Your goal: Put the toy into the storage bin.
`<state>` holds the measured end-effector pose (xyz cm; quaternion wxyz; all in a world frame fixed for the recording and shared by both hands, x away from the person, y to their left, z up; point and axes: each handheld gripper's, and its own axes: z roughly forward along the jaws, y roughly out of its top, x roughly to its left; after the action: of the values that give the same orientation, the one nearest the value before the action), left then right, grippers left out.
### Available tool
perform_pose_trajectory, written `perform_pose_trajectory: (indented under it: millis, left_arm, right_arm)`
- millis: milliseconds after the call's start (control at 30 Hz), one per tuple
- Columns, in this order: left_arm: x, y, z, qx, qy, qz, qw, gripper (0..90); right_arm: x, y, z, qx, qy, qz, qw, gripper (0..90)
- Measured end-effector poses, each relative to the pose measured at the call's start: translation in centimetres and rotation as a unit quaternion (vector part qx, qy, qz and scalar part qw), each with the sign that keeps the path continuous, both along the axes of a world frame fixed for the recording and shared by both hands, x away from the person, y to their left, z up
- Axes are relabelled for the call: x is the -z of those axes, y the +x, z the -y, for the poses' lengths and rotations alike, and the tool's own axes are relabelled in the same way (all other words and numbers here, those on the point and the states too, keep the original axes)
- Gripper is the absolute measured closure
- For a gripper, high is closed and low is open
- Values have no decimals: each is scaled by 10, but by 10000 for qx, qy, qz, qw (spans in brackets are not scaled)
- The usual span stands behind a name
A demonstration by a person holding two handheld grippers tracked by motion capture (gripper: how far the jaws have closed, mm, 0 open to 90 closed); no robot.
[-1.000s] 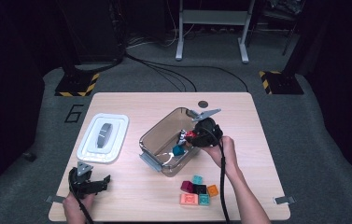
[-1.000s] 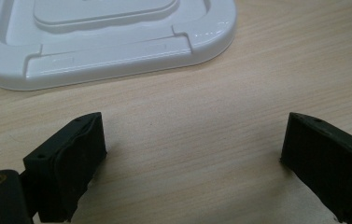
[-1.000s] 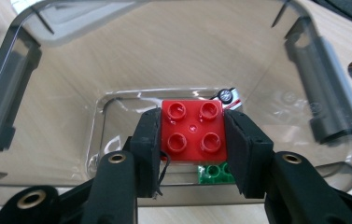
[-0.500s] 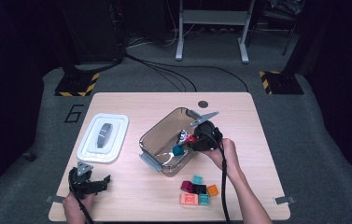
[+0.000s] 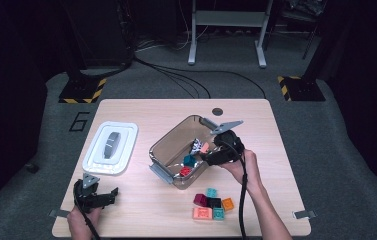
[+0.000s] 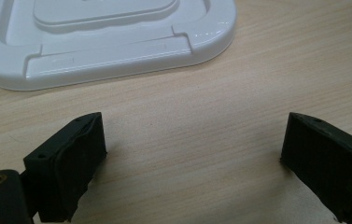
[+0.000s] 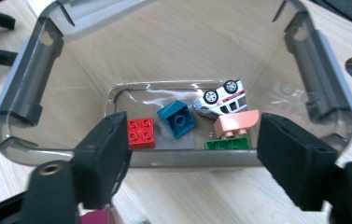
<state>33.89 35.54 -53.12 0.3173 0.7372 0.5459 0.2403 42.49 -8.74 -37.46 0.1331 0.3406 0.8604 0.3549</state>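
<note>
Right now the right tongs (image 5: pixel 207 156) are hovering at the rim of the clear tub (image 5: pixel 162 149) that is sitting near the middle of the table (image 5: pixel 141 109), and their jaws, which have just been opening, are standing apart with nothing between them. Seen in the right gripper view, the right tongs (image 7: pixel 190 149) are looking straight into the tub (image 7: pixel 29 84), where a red brick (image 7: pixel 141 132), a teal brick (image 7: pixel 177 118), a salmon brick (image 7: pixel 235 124), a green brick (image 7: pixel 227 144) and an overturned white toy car (image 7: pixel 220 100) are lying on its floor; the salmon brick is resting against the green one, just beside the car. Outside the tub, a small cluster of loose bricks (image 5: pixel 210 204) is lying towards the near edge of the table, just in front of the tub. At the near left corner the left tongs (image 5: pixel 107 196) are resting low over the table, and in the left gripper view the left tongs (image 6: pixel 192 154) are gaping wide over bare wood, gripping nothing. Beyond them the white lid (image 6: pixel 117 42) is lying flat, towards the left edge of the table, well apart from the tub.
</note>
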Motion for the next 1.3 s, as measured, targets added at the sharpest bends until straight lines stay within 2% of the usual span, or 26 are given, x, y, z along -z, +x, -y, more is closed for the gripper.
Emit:
perform_pose_trajectory:
  millis: [233,667,767,833,900,1000,1133,1300]
  left_arm:
    - [0,0,0,5,15,-28,10000,63]
    - [0,0,0,-25,-29,13,10000,63]
    - [0,0,1,-33,-37,19,10000,63]
    - [0,0,1,-34,-39,21,10000,63]
    - [1,0,1,-39,-51,25,10000,63]
    - [0,0,1,-35,-45,12,10000,63]
    - [0,0,1,-43,-55,19,10000,64]
    - [0,0,1,-43,-50,16,10000,63]
  right_arm:
    - [4,-14,19,208,163,50,9996,177]
    - [41,-49,58,604,218,-188,9978,135]
    - [51,-58,60,666,177,-242,9973,134]
    - [58,-64,62,715,243,-304,9967,136]
    - [68,-70,63,773,209,-358,9961,135]
    - [84,-79,65,813,288,-502,9950,135]
    - [104,-92,63,872,270,-536,9944,144]
    - [114,-104,61,942,284,-611,9933,195]
